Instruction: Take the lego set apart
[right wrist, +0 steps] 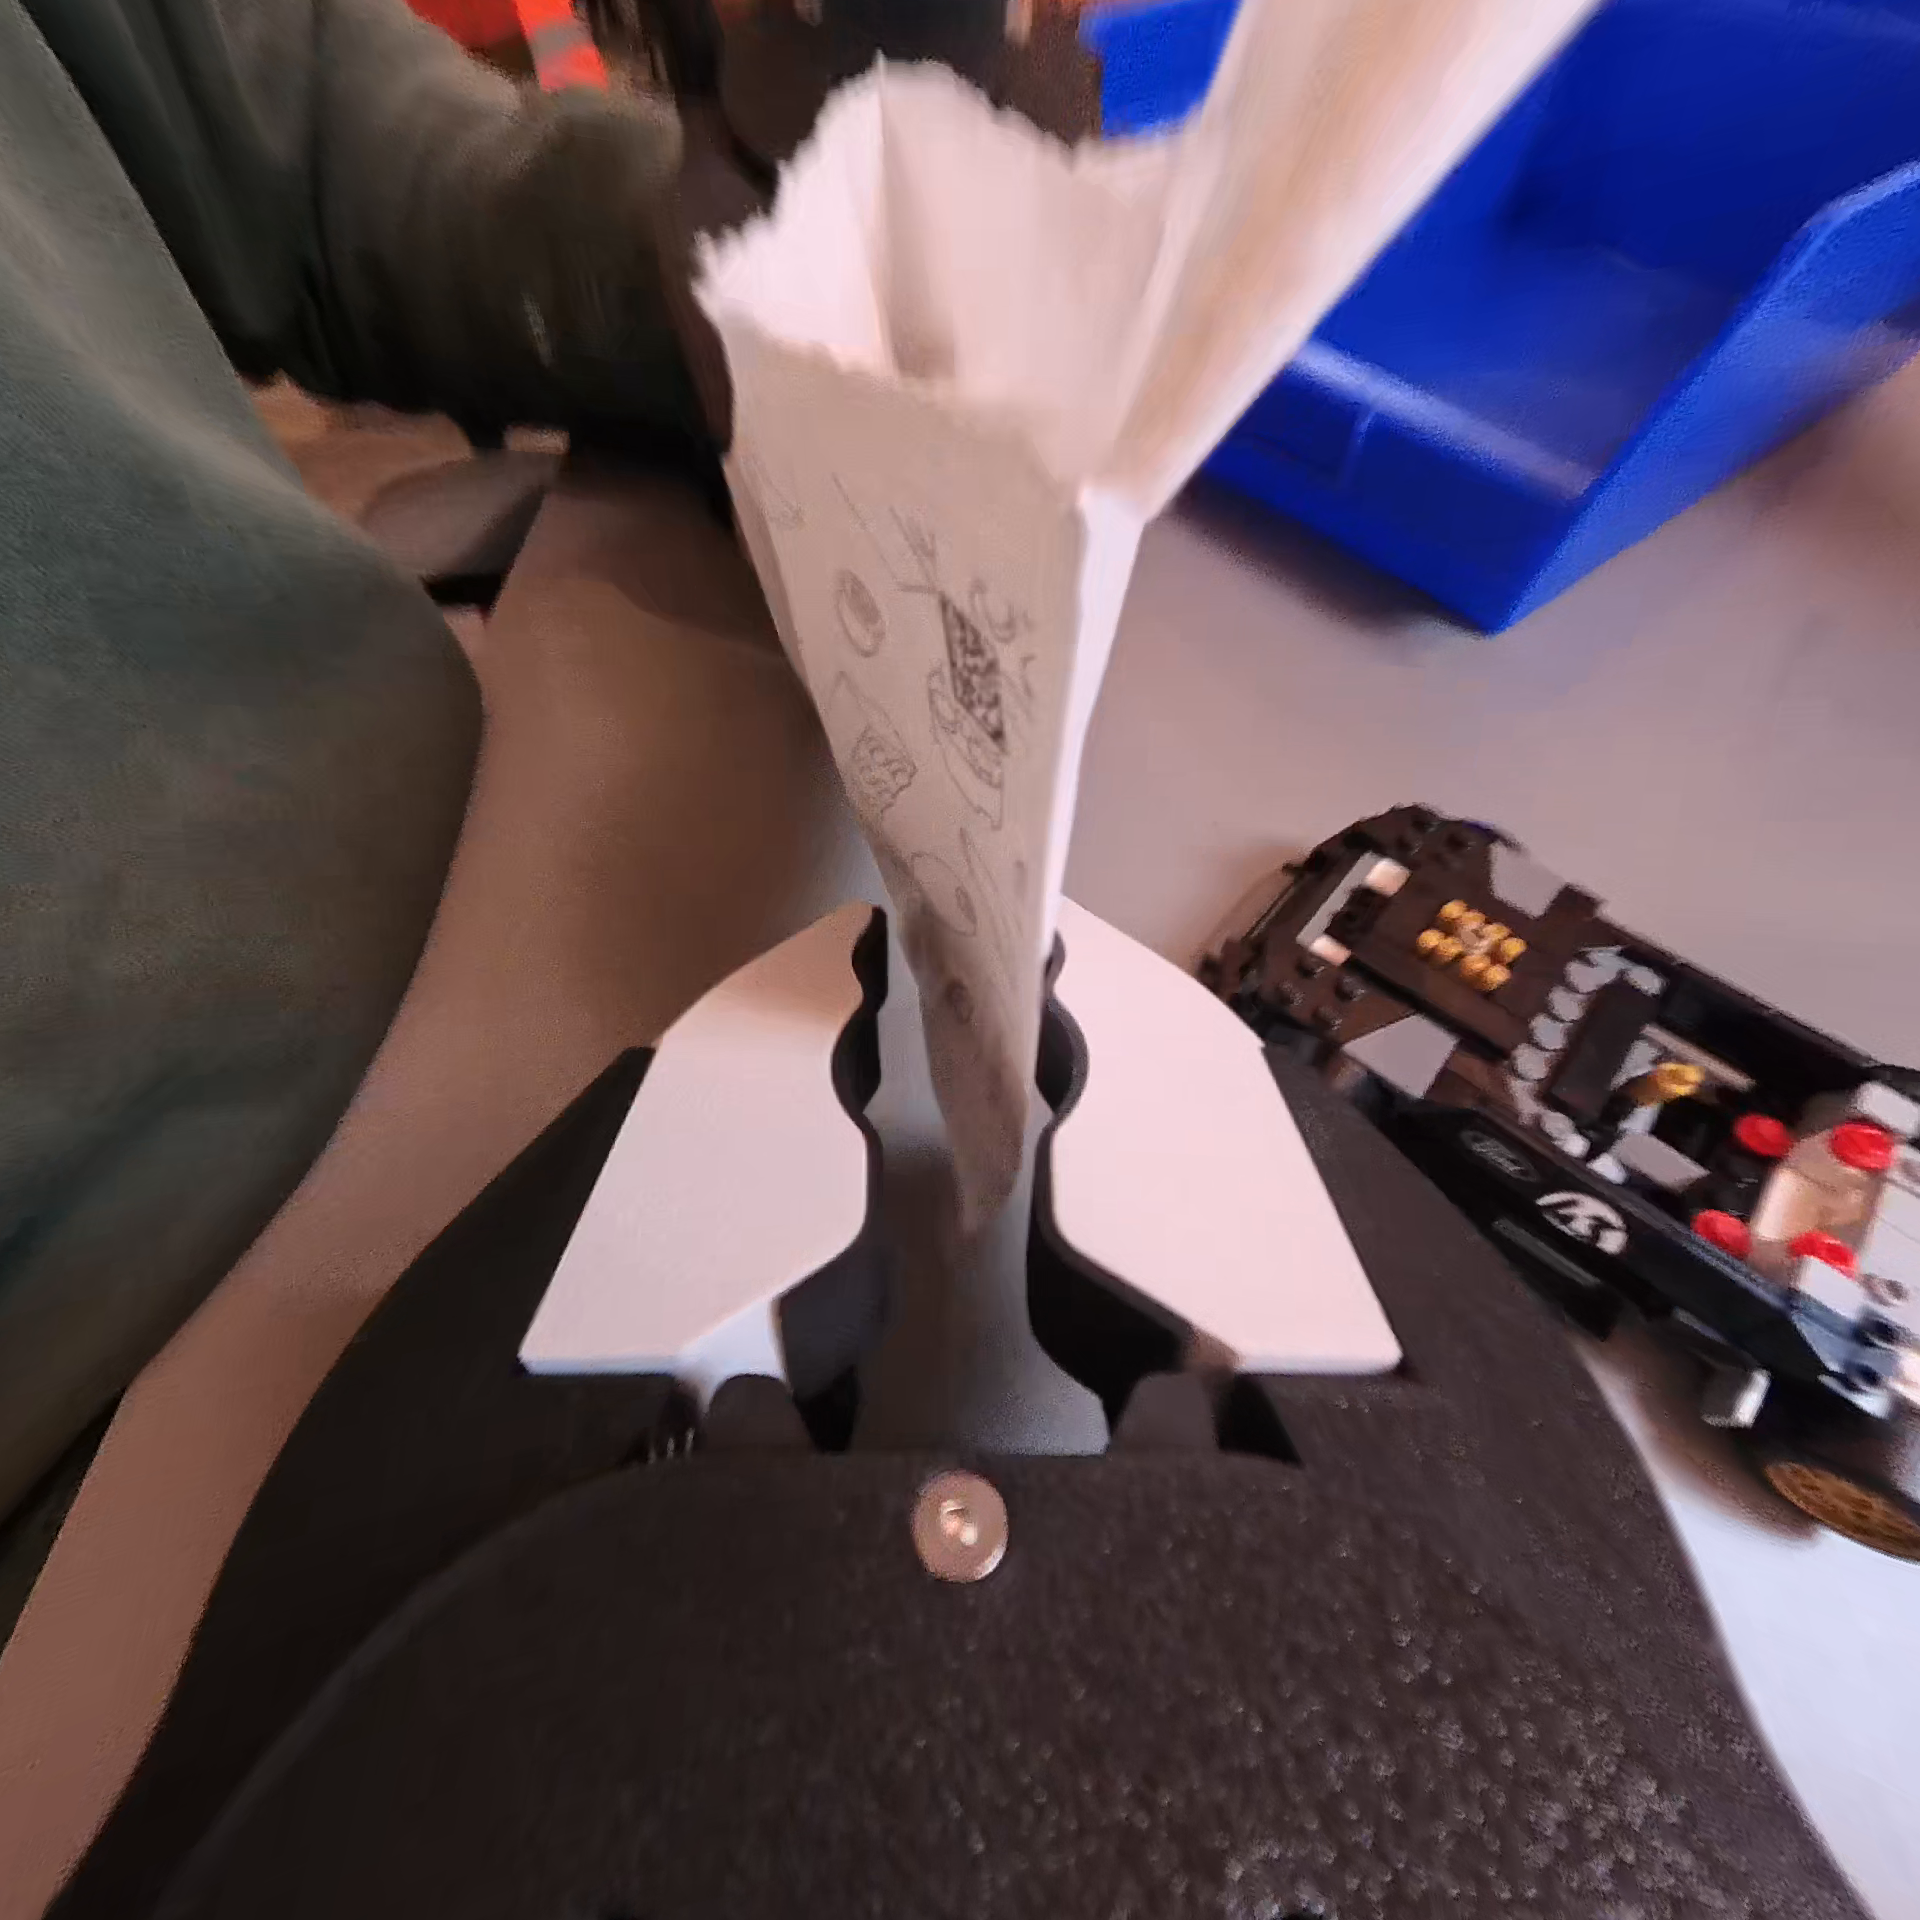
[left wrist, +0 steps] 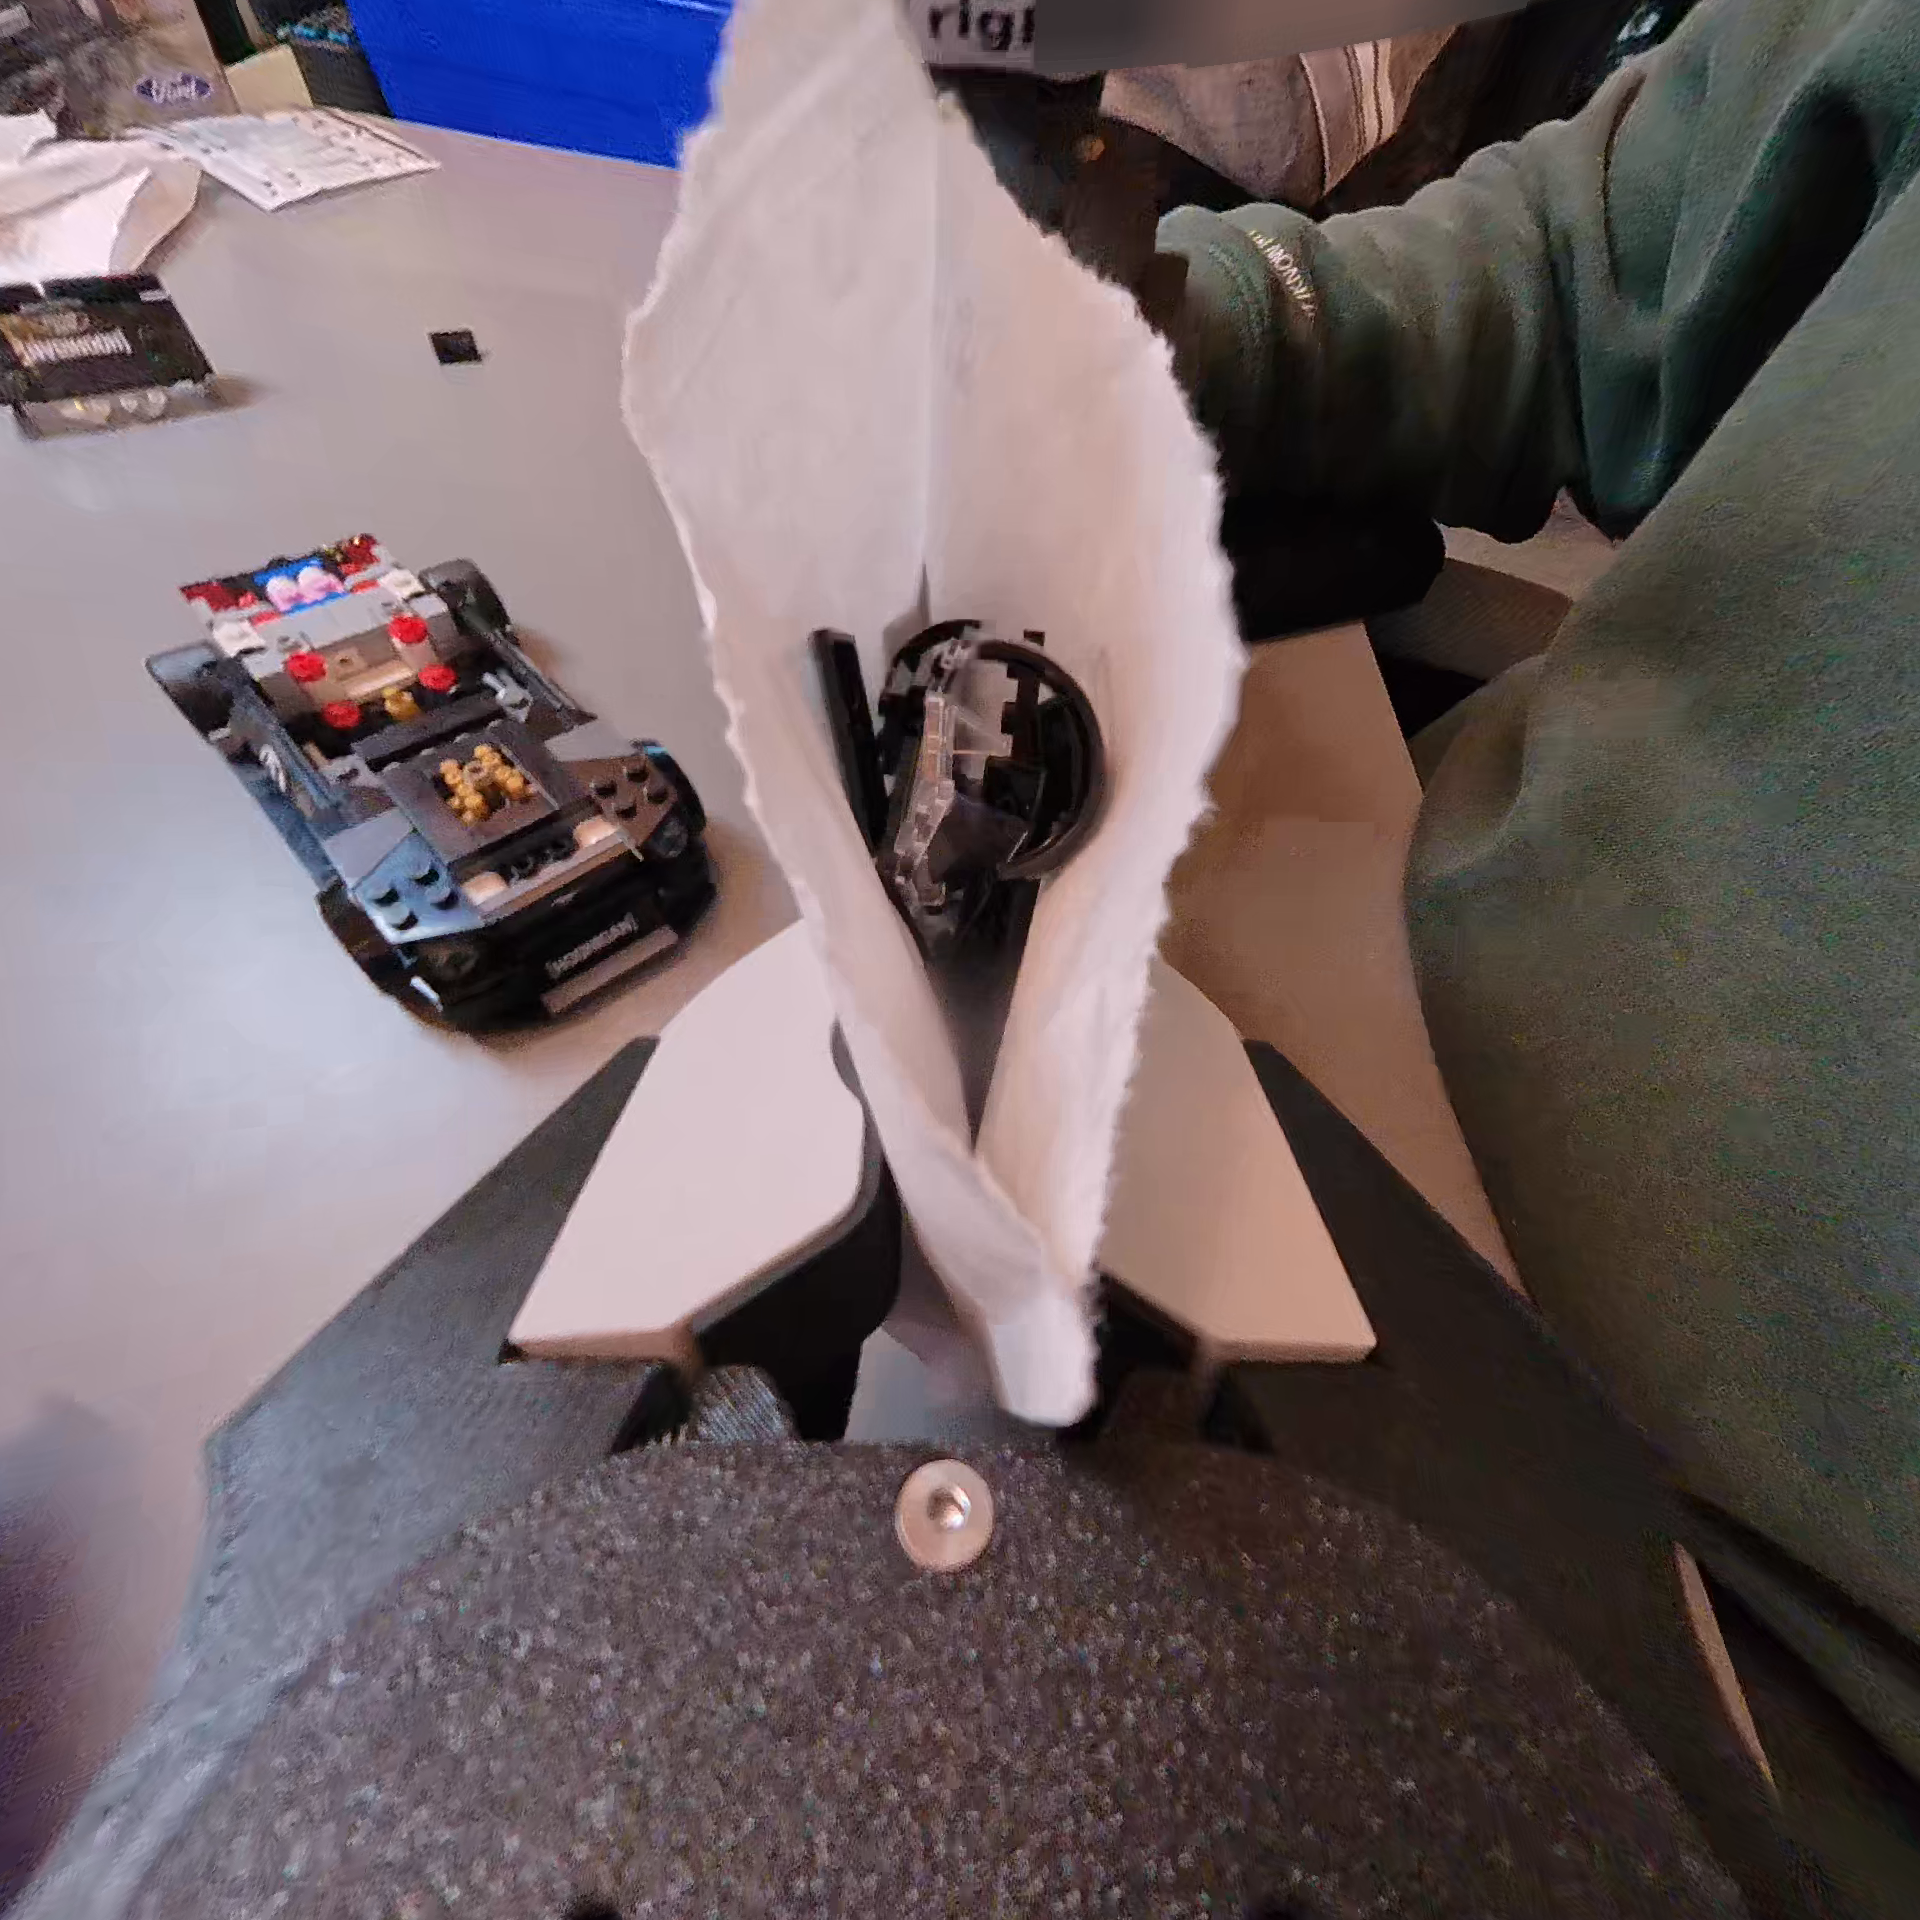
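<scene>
The left gripper (left wrist: 977,1049) is clamped on one torn edge of a white paper bag (left wrist: 935,499), and the right gripper (right wrist: 961,997) pinches the opposite edge, so the bag's mouth gapes between them. Inside lie loose black and clear lego pieces (left wrist: 966,769) (several curved). The partly stripped black lego car (left wrist: 436,790) sits on the grey table (left wrist: 208,1091) near its front edge, beside the bag. A blue bin (right wrist: 1558,416) stands toward the table's far edge.

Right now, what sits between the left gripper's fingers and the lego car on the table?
Only bare grey table, as the left wrist view shows. The left gripper pinches a white paper bag; the lego car stands apart, off to its left.
</scene>
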Available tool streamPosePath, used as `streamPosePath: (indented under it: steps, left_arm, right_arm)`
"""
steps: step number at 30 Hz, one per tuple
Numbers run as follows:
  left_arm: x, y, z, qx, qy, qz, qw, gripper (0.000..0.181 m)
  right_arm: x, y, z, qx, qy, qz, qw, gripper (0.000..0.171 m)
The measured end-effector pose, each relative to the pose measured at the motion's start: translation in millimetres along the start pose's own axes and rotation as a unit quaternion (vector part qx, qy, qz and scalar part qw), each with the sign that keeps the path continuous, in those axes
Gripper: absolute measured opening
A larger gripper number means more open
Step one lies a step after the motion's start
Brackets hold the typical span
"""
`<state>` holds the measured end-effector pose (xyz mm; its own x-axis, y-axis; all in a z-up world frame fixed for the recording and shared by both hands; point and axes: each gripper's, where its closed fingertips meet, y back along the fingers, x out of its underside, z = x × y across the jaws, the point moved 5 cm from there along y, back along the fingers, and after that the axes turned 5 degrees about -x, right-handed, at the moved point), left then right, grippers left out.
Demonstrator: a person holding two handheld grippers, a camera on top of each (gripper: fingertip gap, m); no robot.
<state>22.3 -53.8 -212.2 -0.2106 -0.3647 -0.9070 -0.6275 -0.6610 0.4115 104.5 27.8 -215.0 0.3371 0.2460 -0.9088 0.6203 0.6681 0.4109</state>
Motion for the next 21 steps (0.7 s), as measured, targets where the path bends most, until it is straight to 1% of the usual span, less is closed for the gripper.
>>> streamPosePath:
  steps: [1,2,3,4,7,8,9,10,11,13,15,17,18,20,21]
  left_arm:
    - [0.9,1.8,0.5,0.006,0.010,-0.002,1.000,0.019]
    - [1.5,2.6,-1.1,0.019,0.020,0.000,1.000,0.019]
    - [2.5,2.2,-1.9,0.023,0.021,0.004,1.000,0.019]
    - [3.3,1.8,-2.8,0.025,0.019,0.008,0.999,0.019]
    - [2.6,0.6,-3.5,0.033,0.030,0.006,0.999,0.019]
    - [1.8,0.6,-2.5,0.025,0.029,0.000,0.999,0.021]
    - [0.1,1.8,-1.5,0.013,0.020,-0.010,1.000,0.024]
    - [-3.0,3.7,-0.9,0.005,0.016,-0.027,0.999,0.032]
    - [-4.9,4.6,-1.1,0.005,0.020,-0.034,0.999,0.033]
    - [-1.3,2.2,-2.1,0.007,0.011,-0.011,1.000,0.028]
    - [1.7,1.1,-1.9,0.001,-0.002,0.006,1.000,0.024]
    - [2.6,2.3,-2.1,0.008,0.002,0.011,1.000,0.024]
    - [2.8,2.8,-1.8,0.007,0.003,0.012,1.000,0.024]
    - [2.6,2.6,-1.6,0.006,0.003,0.013,1.000,0.024]
    - [2.5,2.7,-1.1,0.006,0.003,0.015,1.000,0.024]
  right_arm:
    - [-3.0,3.2,-0.6,0.003,-0.003,-0.015,1.000,0.026]
    - [-3.7,4.5,-0.5,0.000,-0.007,-0.016,1.000,0.020]
    - [-3.2,4.2,1.4,-0.011,-0.008,-0.010,1.000,0.010]
    - [-2.8,3.6,3.2,-0.016,-0.005,-0.002,1.000,0.008]
    - [-1.7,4.6,3.7,-0.028,-0.010,-0.003,1.000,0.007]
    - [-1.0,5.6,2.3,-0.027,-0.016,-0.005,0.999,0.007]
    - [0.7,6.5,0.1,-0.019,-0.016,0.000,1.000,0.006]
    - [4.3,6.9,-2.1,-0.010,-0.016,0.012,1.000,0.004]
    - [8.4,5.9,-2.9,-0.008,-0.016,0.023,1.000,0.004]
    - [13.2,1.6,0.4,-0.020,-0.015,0.039,0.999,0.004]
    - [17.8,-0.5,-0.5,-0.006,0.001,0.068,0.998,0.009]
    - [18.6,2.1,-2.3,0.006,-0.001,0.079,0.997,0.025]
    - [14.6,5.2,-1.1,0.003,0.001,0.062,0.998,0.029]
    - [3.9,11.0,2.5,-0.005,0.005,0.019,1.000,0.029]
    - [1.8,12.6,2.7,-0.003,0.009,0.013,1.000,0.020]
